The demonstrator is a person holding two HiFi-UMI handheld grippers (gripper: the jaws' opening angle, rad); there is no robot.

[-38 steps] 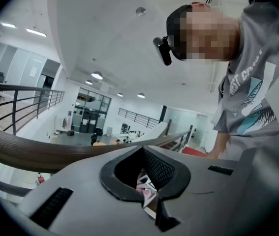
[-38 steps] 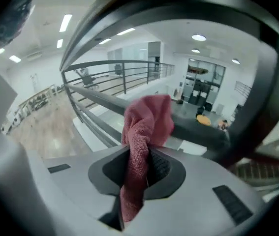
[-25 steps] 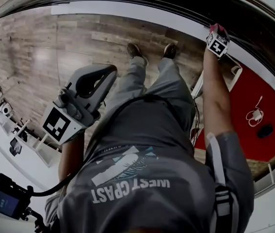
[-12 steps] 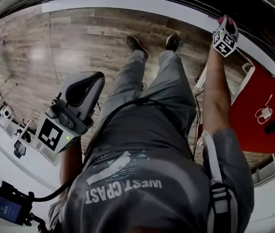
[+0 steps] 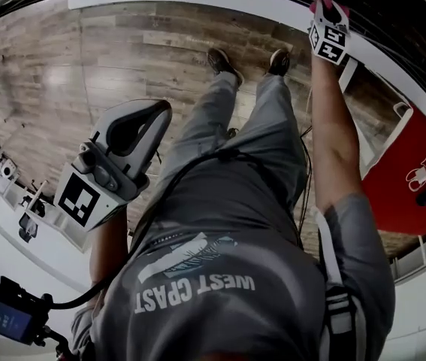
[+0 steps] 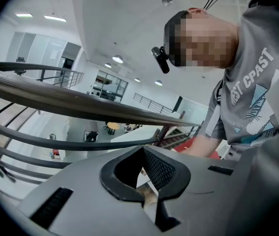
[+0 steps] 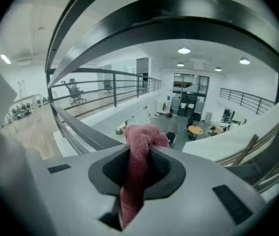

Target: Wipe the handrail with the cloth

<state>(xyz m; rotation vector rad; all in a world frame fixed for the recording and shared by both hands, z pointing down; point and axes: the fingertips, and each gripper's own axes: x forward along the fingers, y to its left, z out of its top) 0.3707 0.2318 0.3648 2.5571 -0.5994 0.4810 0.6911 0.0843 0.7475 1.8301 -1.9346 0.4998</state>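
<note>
Head view looks steeply down on a brown wood-plank floor that fills the left and middle of the picture. The person stands on it in a grey printed T-shirt and grey trousers, both brown shoes pointing toward the railing at the top edge. At the right edge lies a flat red surface with a small white corded item on it. In the right gripper view, the dark, smooth metal handrail arcs broadly across the top of the picture, with thinner dark rails curving below it and an open hall visible beyond. The same handrail crosses the left gripper view as a long dark bar. The grey left gripper is held low at the person's left side, well apart from the railing and tilted up toward it. Its jaws meet at the tips and nothing sits between them; only a narrow gap behind the tips shows the background. The grey right gripper is stretched out on a straight arm up to the railing at the top right of the head view, its black-and-white marker cube facing the camera. Its jaws are clamped on a pink knitted cloth, which runs up between the pads and bunches out past the tips just under the handrail. Whether the cloth touches the rail cannot be told.
</note>
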